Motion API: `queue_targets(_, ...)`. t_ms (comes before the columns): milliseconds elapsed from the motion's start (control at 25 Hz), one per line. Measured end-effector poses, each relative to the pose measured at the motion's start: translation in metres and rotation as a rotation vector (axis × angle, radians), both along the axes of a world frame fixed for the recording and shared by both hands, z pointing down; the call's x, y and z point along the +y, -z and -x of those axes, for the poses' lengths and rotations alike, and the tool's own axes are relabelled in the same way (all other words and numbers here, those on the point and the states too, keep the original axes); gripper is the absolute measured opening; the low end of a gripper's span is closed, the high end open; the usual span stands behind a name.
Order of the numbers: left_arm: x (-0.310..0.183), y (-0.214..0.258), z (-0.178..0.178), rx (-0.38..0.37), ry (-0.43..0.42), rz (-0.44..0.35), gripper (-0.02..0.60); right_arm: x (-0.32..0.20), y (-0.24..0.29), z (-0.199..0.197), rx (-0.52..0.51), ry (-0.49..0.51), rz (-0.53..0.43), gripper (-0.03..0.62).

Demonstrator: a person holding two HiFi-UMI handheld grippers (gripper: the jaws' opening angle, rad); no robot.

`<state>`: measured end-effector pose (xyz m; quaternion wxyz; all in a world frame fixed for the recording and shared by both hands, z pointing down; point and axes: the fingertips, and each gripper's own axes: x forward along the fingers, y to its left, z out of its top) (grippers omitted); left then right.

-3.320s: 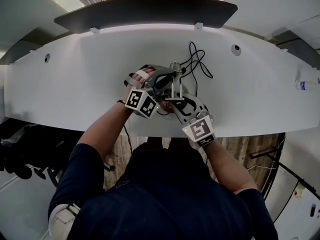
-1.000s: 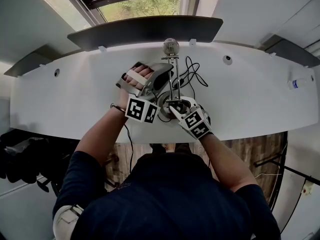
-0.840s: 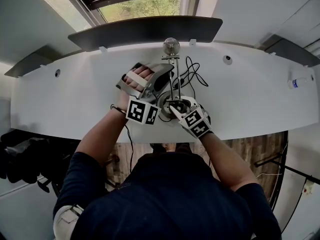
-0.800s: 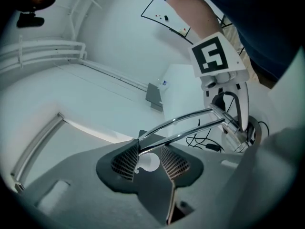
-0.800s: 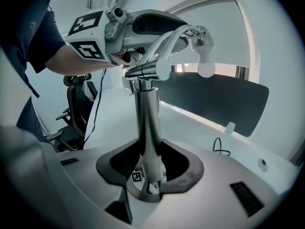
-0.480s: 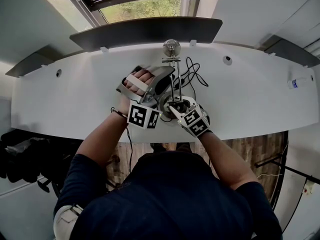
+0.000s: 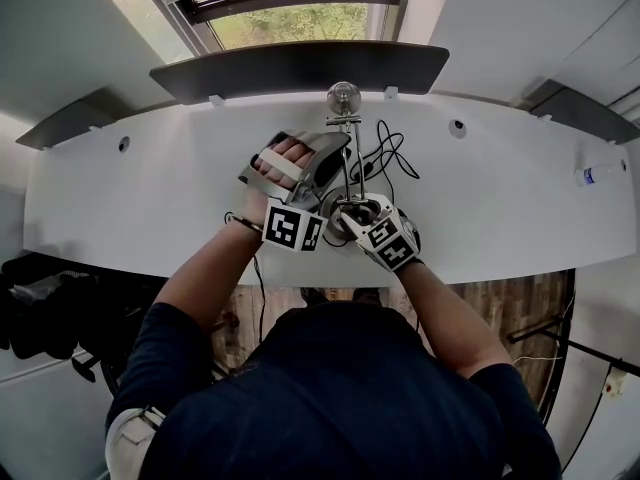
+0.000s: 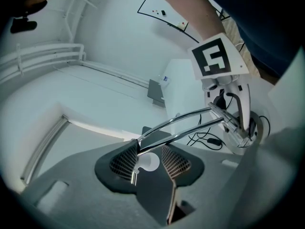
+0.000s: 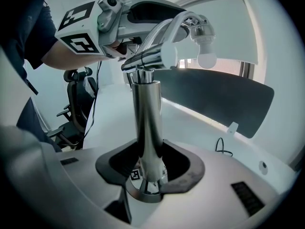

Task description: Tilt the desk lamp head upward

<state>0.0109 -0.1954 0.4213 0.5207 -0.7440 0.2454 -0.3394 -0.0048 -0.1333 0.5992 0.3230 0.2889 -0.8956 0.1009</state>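
Step in hand: the person is letting go of the desk lamp [image 7: 346,168]. I am judging the upward tilt to be at or near its end, since neither gripper is pinching anything.

Left gripper [image 7: 326,154]: its fingers [image 8: 125,160] are standing spread wide and have just been opening. The white bulb [image 8: 147,162] of the lamp head [image 7: 344,94] and the ends of the two chrome arm rods [image 8: 190,120] are sitting between them, with no pad pressing.

Right gripper [image 7: 353,208]: its fingers [image 9: 187,168] have just been opening too. They are standing apart around the upright chrome post [image 9: 147,123], low down and just above the round base [image 9: 143,194]. I am reading this as a loose guard, not a grip.

Where the lamp is standing: on the white bench [image 7: 150,198], mid-width and near the front edge. Its head is reaching toward the back edge, and the black cable [image 7: 395,146] is lying just to its right.

Head against the left fingers: the bulb is lying between the mesh pads, apparently free of both, while the rods are running out over the left pad's upper edge.

Doing it well: the left fingers should be drawing straight back along their own line, so that no pad is catching a rod and dragging the head down again. The right fingers should be staying round the post until the left gripper is clear. Any further lift is calling for a pinch on the rods, not on the bulb.
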Motion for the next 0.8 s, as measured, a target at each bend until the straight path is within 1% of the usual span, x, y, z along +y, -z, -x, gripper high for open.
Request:
queue_targets(160,0.000,0.000,0.000,-0.001,-0.003,-0.025,0.152,0.001,0.001,0.000,0.007,-0.001,-0.014,0.153)
queue_targets(400,0.001,-0.001,0.004,-0.014,-0.010,-0.017,0.152,-0.001,0.000,0.001,0.057,0.010,-0.038,0.164)
queue_targets(560,-0.002,-0.003,0.018,-0.015,0.020,0.001,0.152,0.000,0.001,0.001,0.077,0.008,-0.044,0.174)
queue_targets(680,0.001,0.004,0.029,0.039,0.048,0.030,0.152,0.002,0.006,-0.005,0.064,-0.009,-0.054,0.175)
queue_targets(800,0.007,0.015,0.037,0.147,0.090,0.097,0.152,0.008,0.016,-0.015,0.011,-0.066,-0.047,0.175)
